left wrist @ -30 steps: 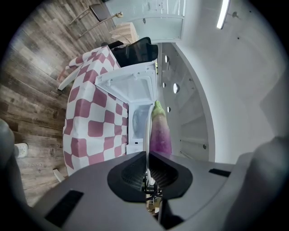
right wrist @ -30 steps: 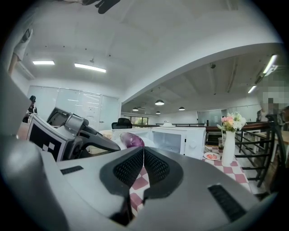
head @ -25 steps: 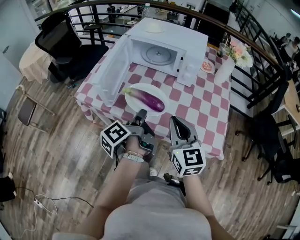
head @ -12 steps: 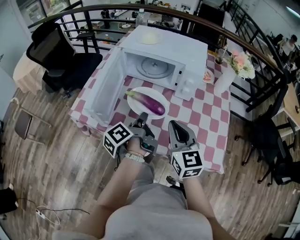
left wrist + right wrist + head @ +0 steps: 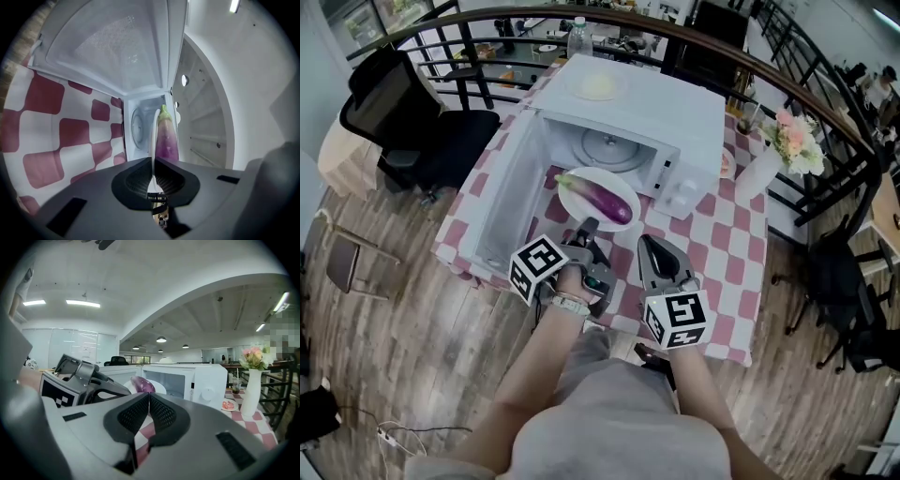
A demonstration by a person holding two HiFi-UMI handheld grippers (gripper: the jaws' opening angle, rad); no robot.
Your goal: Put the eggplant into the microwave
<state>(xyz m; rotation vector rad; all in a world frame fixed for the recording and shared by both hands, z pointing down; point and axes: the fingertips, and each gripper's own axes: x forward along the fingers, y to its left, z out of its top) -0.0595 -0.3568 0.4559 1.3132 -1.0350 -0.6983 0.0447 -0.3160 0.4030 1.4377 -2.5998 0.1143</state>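
The purple eggplant (image 5: 609, 201) lies on a white plate (image 5: 581, 183) held up in front of the open white microwave (image 5: 675, 117). My left gripper (image 5: 586, 229) is shut on the plate's near rim. The left gripper view shows the plate (image 5: 154, 136) edge-on between the pads, with the eggplant (image 5: 166, 138) on it and the microwave's glass turntable (image 5: 137, 127) behind. The microwave door (image 5: 502, 197) is swung wide to the left. My right gripper (image 5: 651, 247) hangs shut and empty to the right of the plate, over the checked table. Its own view shows the shut jaws, the eggplant (image 5: 142, 384) and the microwave (image 5: 197, 378).
A white vase of flowers (image 5: 761, 141) and a small dish (image 5: 727, 161) stand right of the microwave. A flat plate (image 5: 598, 86) lies on top of it. A black railing (image 5: 787, 89) curves behind the table, and a black office chair (image 5: 403, 103) stands at the left.
Both grippers have moved forward toward the microwave. The plate with the eggplant has come up to the oven's opening, and the person has stepped closer to the table.
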